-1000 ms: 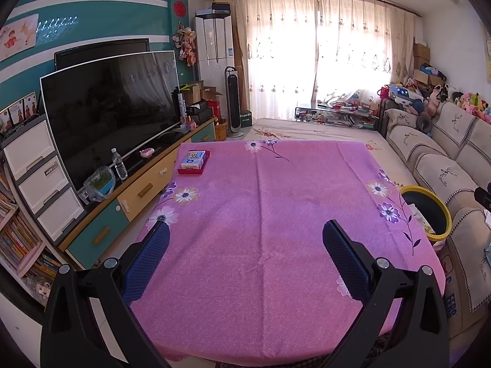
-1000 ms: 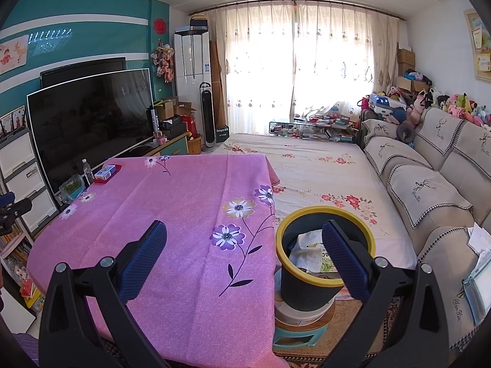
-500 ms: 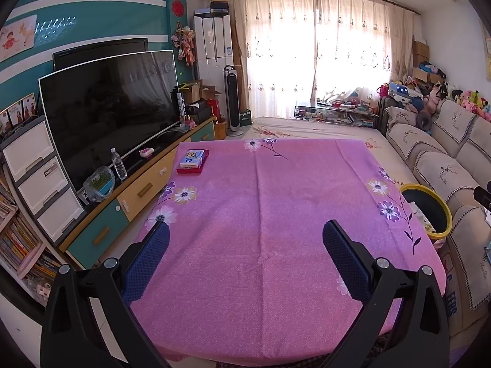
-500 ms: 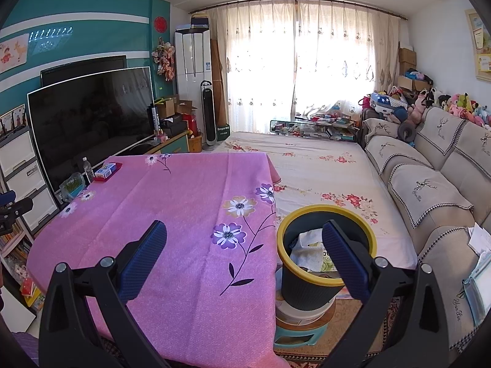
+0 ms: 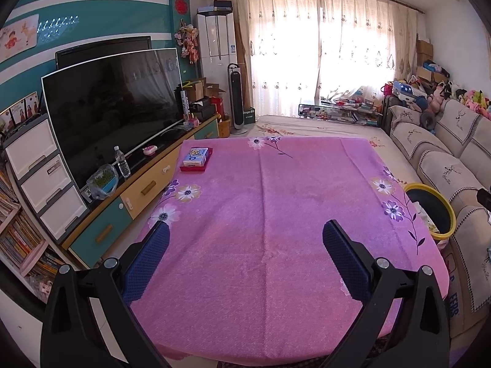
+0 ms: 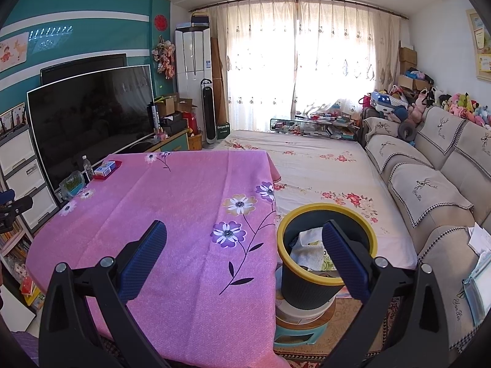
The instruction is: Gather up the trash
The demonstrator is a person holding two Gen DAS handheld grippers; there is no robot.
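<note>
while both grippers hang over the near end of the table, each stands with its blue-padded fingers spread wide and nothing between them: the left gripper [image 5: 245,254] above bare pink cloth, the right gripper [image 6: 244,253] straddling the table's right edge. the pink flowered tablecloth [image 5: 260,214] covers the whole tabletop and drapes over the sides.

just beyond the right gripper's right finger [image 6: 343,257], and partly hidden by it, stands the trash bin [image 6: 326,291], a dark ribbed tub with a yellow rim, set on a pale base on a green stool right beside the table. inside it lie crumpled white paper and a printed wrapper [image 6: 310,254]. from the left wrist view the same bin [image 5: 429,211] shows at the table's far right edge, well apart from the left gripper.

further away, at the far left corner of the cloth, a small blue-and-white box [image 5: 198,157] lies on a flat red tray [image 5: 196,168]; whether it is rubbish cannot be told. beside that corner run the tv cabinet [image 5: 144,190], with a water bottle [image 5: 121,161], and the large dark television [image 5: 113,104]. the sofa [image 6: 429,190] lines the right side, with curtains [image 6: 307,70] at the back.

against the frames of a second ago nothing has shifted noticeably: both grippers keep the same wide spread and the bin's contents look the same.
</note>
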